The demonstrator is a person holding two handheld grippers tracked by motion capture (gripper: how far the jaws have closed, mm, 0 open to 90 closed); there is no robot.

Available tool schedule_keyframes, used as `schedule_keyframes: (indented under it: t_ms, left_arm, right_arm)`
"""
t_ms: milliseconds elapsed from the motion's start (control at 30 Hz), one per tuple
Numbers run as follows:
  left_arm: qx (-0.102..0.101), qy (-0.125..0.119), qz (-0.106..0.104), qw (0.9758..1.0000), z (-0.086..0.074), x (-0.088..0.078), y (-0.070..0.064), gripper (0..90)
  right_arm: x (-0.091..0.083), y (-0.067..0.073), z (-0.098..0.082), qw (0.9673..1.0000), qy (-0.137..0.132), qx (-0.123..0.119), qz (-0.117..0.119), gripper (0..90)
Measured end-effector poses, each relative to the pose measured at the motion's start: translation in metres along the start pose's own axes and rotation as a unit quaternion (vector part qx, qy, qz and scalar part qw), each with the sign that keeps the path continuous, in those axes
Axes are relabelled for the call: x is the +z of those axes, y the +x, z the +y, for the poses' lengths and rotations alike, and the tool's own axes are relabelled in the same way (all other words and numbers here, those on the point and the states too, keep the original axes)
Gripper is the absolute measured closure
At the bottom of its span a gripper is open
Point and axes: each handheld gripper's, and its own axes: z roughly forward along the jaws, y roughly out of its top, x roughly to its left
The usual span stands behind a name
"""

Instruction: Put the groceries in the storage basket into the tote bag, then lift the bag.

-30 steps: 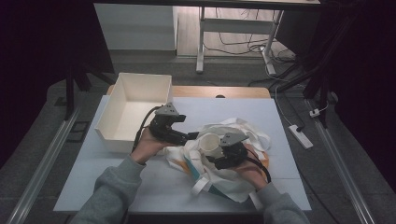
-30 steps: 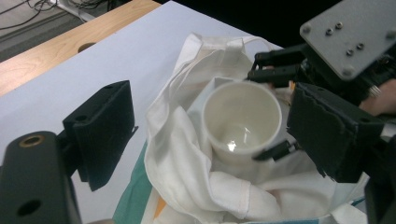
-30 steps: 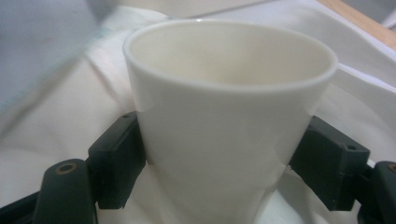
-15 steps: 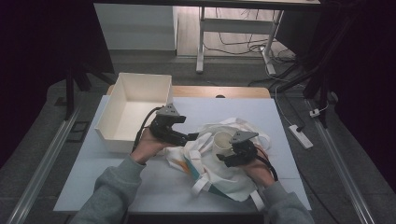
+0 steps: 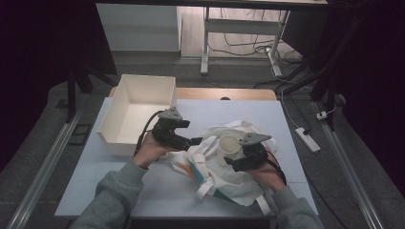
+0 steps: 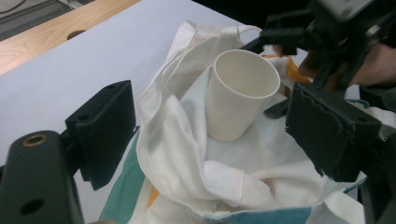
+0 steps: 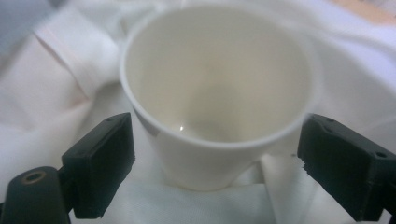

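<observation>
Between the jaws of our right gripper (image 7: 212, 161) stood a white paper cup (image 7: 217, 98), upright, its wall clear of both pads; those jaws had just been opening and now stood spread wide. Our left gripper (image 6: 224, 140) had its jaws spread too, one on each side of a bunched fold of the white tote bag (image 6: 196, 172), and whether the pads pressed the cloth we could not tell. We saw the cup resting on the crumpled bag, near the front right part of the tabletop (image 5: 157, 186), with both our hands close on either side. Beyond the left gripper, a white open box (image 5: 138, 112) sat at the tabletop's far left corner.
</observation>
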Motion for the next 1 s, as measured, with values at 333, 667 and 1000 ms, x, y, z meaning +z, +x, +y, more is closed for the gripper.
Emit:
schedule_keyframes:
  t_ms: [333, 667, 1000]
  left_arm:
    - [0.001, 0.020, 0.026, 0.9995, -0.012, -0.004, -0.006, 18.3]
    - [0.012, 0.034, 0.029, 0.9989, -0.024, -0.002, -0.028, 21.4]
    - [-0.003, 0.043, 0.055, 0.9976, -0.040, 0.005, -0.036, 21.0]
  right_arm:
    - [-0.037, -0.002, -0.004, 0.9981, -0.059, 0.020, 0.001, 16.4]
    - [-0.057, -0.014, -0.013, 0.9947, -0.091, 0.043, -0.022, 24.5]
    - [-0.061, -0.018, -0.023, 0.9950, -0.081, 0.044, -0.038, 25.5]
